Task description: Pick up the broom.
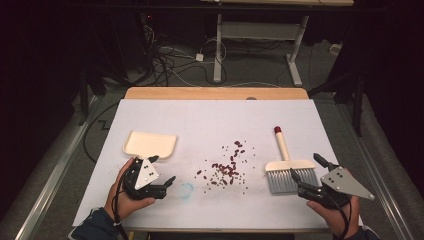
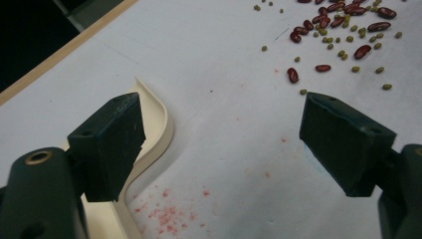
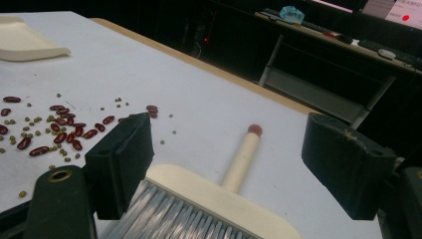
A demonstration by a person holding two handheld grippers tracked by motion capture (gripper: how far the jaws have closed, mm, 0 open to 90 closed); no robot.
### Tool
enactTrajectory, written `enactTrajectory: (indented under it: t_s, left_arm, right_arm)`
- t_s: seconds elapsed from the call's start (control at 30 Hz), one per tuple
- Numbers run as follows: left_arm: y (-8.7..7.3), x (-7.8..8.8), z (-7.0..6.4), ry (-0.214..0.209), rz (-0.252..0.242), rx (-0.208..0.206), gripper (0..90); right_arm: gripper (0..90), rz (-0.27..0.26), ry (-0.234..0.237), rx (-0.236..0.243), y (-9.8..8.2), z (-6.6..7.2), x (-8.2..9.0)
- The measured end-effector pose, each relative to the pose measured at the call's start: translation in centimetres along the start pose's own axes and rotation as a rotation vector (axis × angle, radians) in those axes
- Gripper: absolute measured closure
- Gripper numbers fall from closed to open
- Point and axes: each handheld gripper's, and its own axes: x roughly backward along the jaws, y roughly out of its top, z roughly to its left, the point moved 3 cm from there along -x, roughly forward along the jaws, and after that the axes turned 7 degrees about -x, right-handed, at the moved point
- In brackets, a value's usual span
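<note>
My left tool (image 1: pixel 159 176) sits at the lower left of the high view, its black jaws spread wide with nothing between them. Just above it in that frame lies the shallow cream plastic dustpan (image 1: pixel 150 144), flat on the white-covered counter (image 1: pixel 200 120). In my left gripper view the dustpan's curved rim (image 2: pixel 158 130) runs under and beside the jaw at the left of the frame; whether the jaw touches it I cannot tell. The other jaw hangs over bare counter, and faint pink smudges (image 2: pixel 169 215) mark the surface at the bottom centre of that frame.

My right tool (image 1: pixel 307 175) is at the lower right of the high view, jaws also spread and pinching nothing. The small hand brush (image 1: pixel 285 162), with a cream handle, a red tip and grey bristles, lies on the counter with its bristles toward me and its handle pointing to the far edge. In my right gripper view the brush head (image 3: pixel 209 206) fills the bottom centre between my two jaws, which stand clear of it on either side, and the handle (image 3: pixel 242 159) runs up to the middle of the frame.

A scatter of dark red kidney beans and small green beans (image 1: pixel 226 167) lies in the centre of the high view, between dustpan and brush.
</note>
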Motion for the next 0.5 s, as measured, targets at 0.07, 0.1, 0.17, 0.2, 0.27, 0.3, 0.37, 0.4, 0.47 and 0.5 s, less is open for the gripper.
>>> enactTrajectory:
  t_s: [0.07, 0.1, 0.17, 0.2, 0.27, 0.3, 0.37, 0.4, 0.47, 0.5]
  left_arm:
    - [0.0, 0.0, 0.0, -0.003, 0.003, -0.008, 17.3]
    - [0.0, 0.1, -0.1, -0.004, 0.0, -0.008, 17.3]
    - [0.0, 0.2, -0.1, -0.002, -0.002, -0.007, 17.3]
    - [0.1, 0.3, -0.1, 0.0, -0.005, -0.004, 17.3]
    - [0.1, 0.3, -0.1, -0.002, -0.007, -0.002, 17.2]
    - [0.1, 0.2, -0.1, -0.002, -0.006, -0.005, 17.3]
    - [0.1, 0.1, -0.3, -0.007, 0.004, -0.013, 17.3]
    - [0.1, 0.1, -0.3, -0.009, 0.005, -0.016, 17.3]
    - [0.1, 0.1, -0.5, -0.013, 0.009, -0.02, 17.3]
    - [0.0, 0.1, -0.5, -0.012, 0.011, -0.02, 17.3]
  right_arm:
    - [21.1, 0.022, -0.022, 0.014, -0.1, 0.0, -0.1]
    - [21.2, 0.03, -0.023, 0.013, -0.2, 0.0, -0.2]
    - [21.3, 0.034, -0.021, 0.012, -0.2, -0.1, -0.3]
    - [21.3, 0.049, -0.021, 0.009, -0.3, -0.1, -0.4]
    - [21.3, 0.054, -0.021, 0.008, -0.3, -0.1, -0.5]
    - [21.4, 0.055, -0.021, 0.008, -0.2, -0.1, -0.5]
    - [21.8, 0.065, -0.028, 0.013, -0.1, -0.3, -0.7]
    - [23.4, 0.072, -0.024, 0.006, -0.1, -0.4, -0.8]
    - [25.2, 0.146, 0.031, 0.01, 0.1, -0.7, -1.4]
    - [25.2, 0.146, 0.031, 0.01, 0.1, -0.7, -1.4]
